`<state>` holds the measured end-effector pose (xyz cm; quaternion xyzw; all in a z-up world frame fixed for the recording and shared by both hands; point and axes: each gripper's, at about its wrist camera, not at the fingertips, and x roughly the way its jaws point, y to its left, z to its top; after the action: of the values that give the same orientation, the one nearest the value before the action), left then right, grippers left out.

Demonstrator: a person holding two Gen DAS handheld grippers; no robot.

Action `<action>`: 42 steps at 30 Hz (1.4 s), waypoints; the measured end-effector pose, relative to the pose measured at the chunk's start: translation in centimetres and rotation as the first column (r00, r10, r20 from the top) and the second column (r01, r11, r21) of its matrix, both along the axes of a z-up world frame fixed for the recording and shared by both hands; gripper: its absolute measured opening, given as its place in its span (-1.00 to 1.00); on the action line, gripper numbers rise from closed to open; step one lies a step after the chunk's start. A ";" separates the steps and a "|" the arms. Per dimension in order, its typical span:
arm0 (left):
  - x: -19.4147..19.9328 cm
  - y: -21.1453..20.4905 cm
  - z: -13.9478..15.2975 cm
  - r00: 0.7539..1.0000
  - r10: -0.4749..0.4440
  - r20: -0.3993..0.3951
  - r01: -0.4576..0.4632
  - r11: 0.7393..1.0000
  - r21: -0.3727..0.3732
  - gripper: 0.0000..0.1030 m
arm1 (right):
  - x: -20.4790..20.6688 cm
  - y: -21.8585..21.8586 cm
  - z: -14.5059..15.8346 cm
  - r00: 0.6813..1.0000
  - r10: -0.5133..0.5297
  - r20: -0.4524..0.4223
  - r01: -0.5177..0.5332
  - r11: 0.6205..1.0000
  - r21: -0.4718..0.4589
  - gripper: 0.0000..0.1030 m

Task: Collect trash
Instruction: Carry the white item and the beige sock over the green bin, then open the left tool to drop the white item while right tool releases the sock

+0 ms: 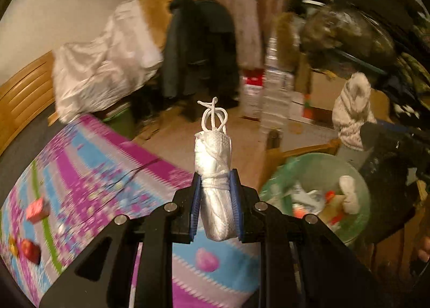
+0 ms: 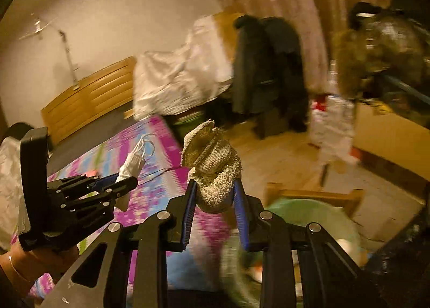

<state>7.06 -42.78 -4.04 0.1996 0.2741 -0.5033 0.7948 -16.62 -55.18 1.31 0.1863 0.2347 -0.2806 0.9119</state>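
Left wrist view first: the left hand-held gripper is clamped on a rolled-up white bundle with a cord looped at its top, both blue pads pressing its sides. It's being carried in the air over the near edge of the bed with the pink and blue sheet. Just right of that edge sits the green trash bin, and it already has stuff in it: white scraps, some red and orange bits. So part of the job looks done. Not all though, there's a small red box and a red round thing lying near the bed's left edge, which I'd guess are next in line. The right hand-held gripper is barely in frame at the right, carrying a knitted beige sock-looking thing.

Right wrist view: the right hand-held gripper is closed on that knitted piece, which sticks up between the pads. The bin is just below and to the right, past the bed's edge, blurry from motion. The left hand-held gripper shows at the left with its white bundle over the bed.

My read: both pieces are grabbed but not dropped yet, so two drops are pending plus the red leftovers.
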 end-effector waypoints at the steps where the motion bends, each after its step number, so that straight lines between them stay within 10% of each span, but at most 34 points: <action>1: -0.6 -0.8 0.0 1.000 -0.019 0.000 0.019 1.000 0.003 -0.62 | -1.3 -0.9 0.1 1.000 -0.027 -0.003 0.027 1.000 -0.006 -0.44; 15: -7.1 -11.1 -2.0 0.977 -0.211 0.006 0.210 0.972 0.104 -0.62 | -7.4 -7.5 -2.5 0.961 -0.234 -0.147 0.230 0.972 -0.046 -0.44; 33: -8.8 -14.0 -5.5 0.955 -0.290 -0.060 0.297 0.935 0.196 -0.59 | -5.7 -8.1 -6.9 0.959 -0.202 -0.200 0.213 0.976 0.035 -0.41; 37: -8.3 -14.0 -6.7 0.952 -0.296 -0.084 0.307 0.930 0.201 0.36 | -4.4 -9.0 -9.1 0.945 -0.190 -0.265 0.213 0.975 0.062 -0.03; 42: -7.9 -13.4 -7.4 0.943 -0.313 -0.111 0.330 0.924 0.195 0.36 | -4.7 -8.4 -10.0 0.937 -0.243 -0.250 0.269 0.960 0.074 0.06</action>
<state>-0.89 -56.14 -11.39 0.3052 0.3199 -0.6024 0.6646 -21.28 -63.53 -8.72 0.2289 0.3309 -0.4043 0.8214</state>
